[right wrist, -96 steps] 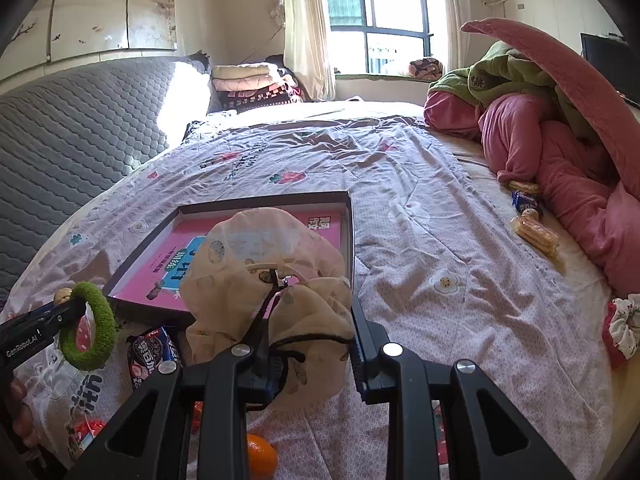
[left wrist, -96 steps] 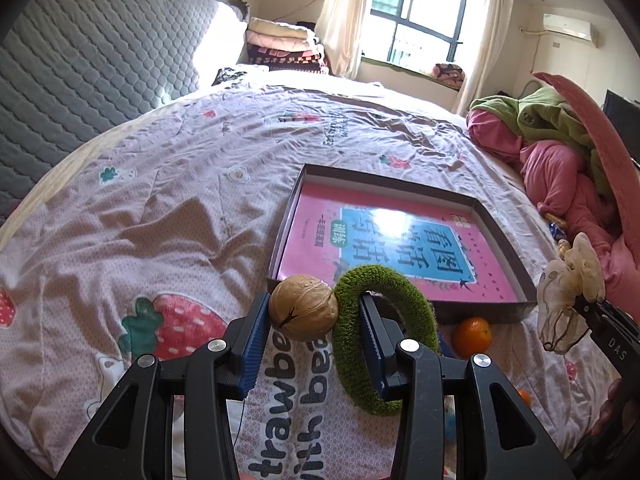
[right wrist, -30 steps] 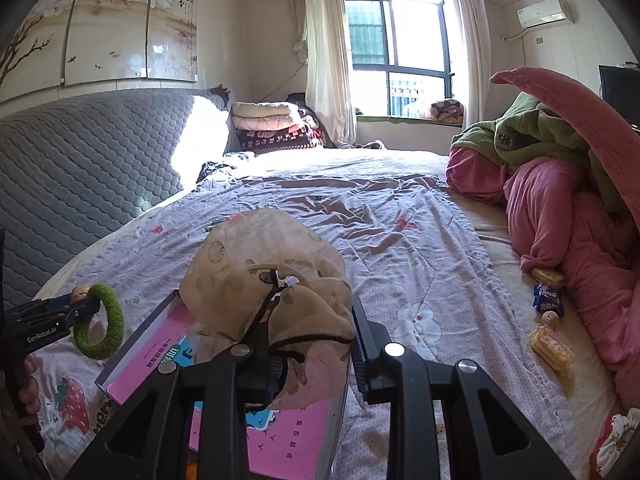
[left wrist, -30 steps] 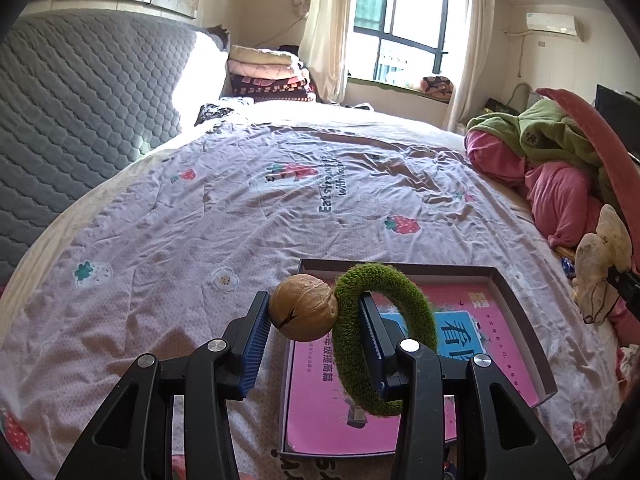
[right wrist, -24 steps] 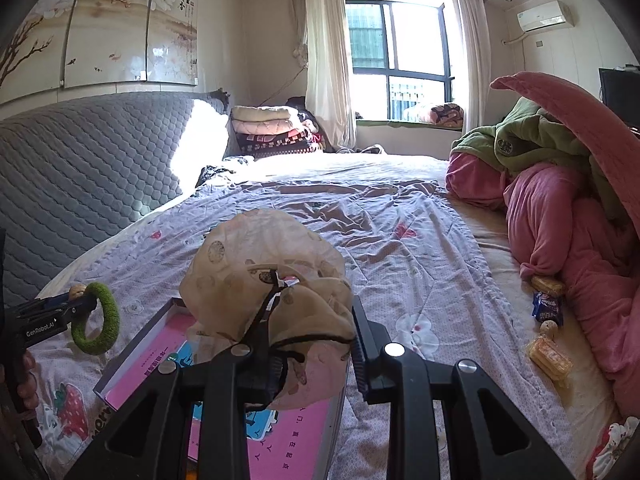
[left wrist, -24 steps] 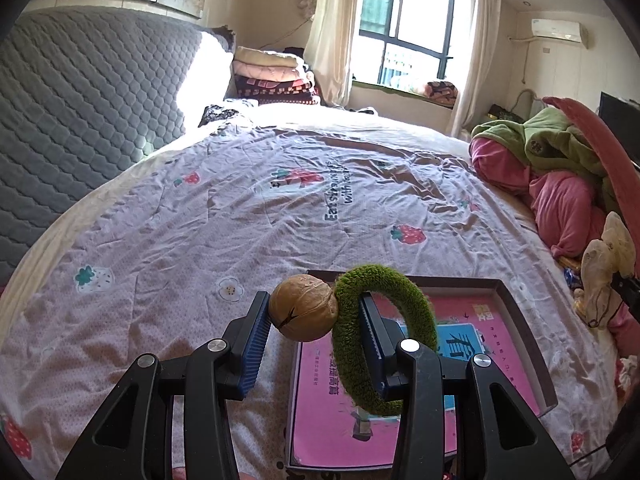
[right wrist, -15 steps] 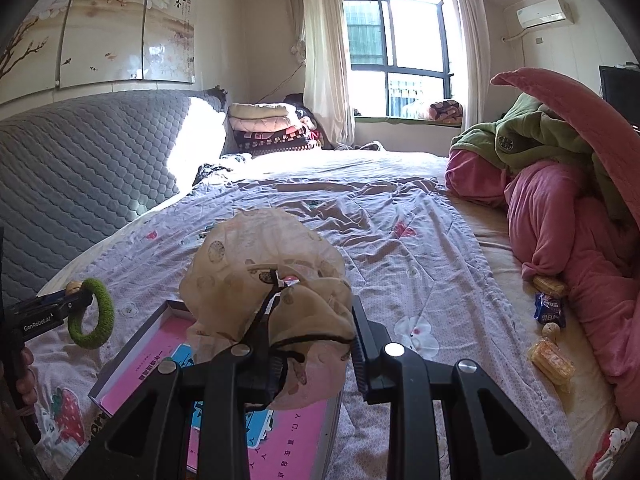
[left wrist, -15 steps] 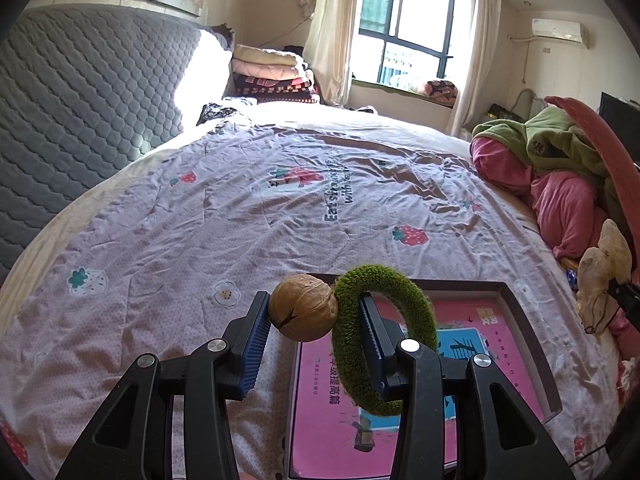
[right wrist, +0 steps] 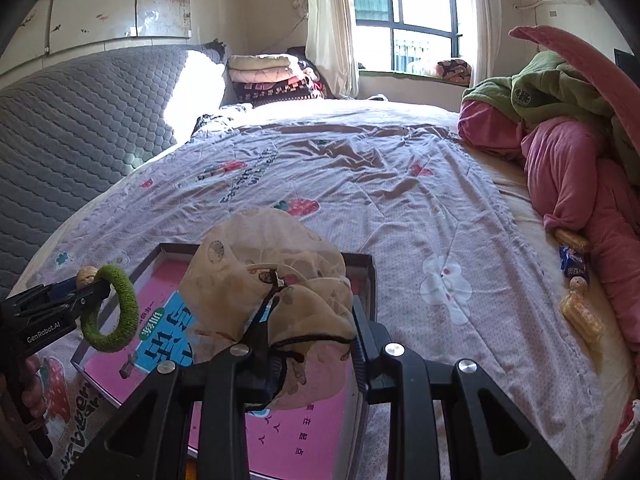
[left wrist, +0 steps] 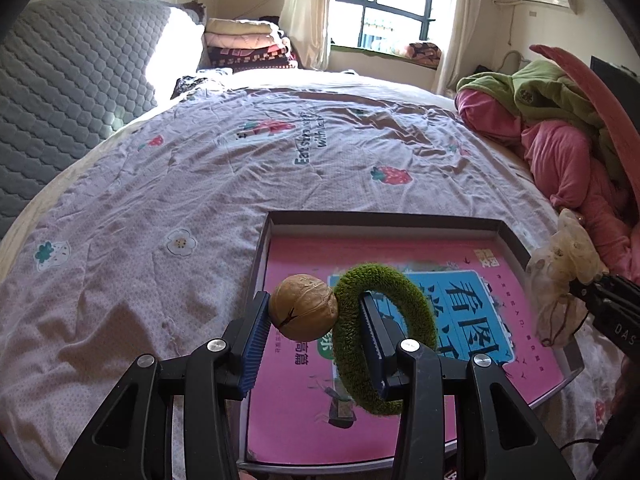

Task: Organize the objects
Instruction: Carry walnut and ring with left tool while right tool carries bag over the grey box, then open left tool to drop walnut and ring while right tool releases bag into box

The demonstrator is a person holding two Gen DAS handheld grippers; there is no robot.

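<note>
Left claw (left wrist: 314, 330) pinching walnut (left wrist: 303, 306), green ring (left wrist: 382, 332) upright

green fuzzy ring (left wrist: 384, 332), tan walnut (left wrist: 303, 306), pink book (left wrist: 400, 360)

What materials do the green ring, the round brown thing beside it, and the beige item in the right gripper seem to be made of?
Green ring: fuzzy yarn or chenille over a hidden core; matte, with a bristly pile.
Round brown thing: it looks like a walnut, with a hard, dull, wrinkled shell and a dark seam crack.
Beige item: thin sheer fabric, probably chiffon or organza; the pink tray bottom shows through it, and it bunches softly.
</note>
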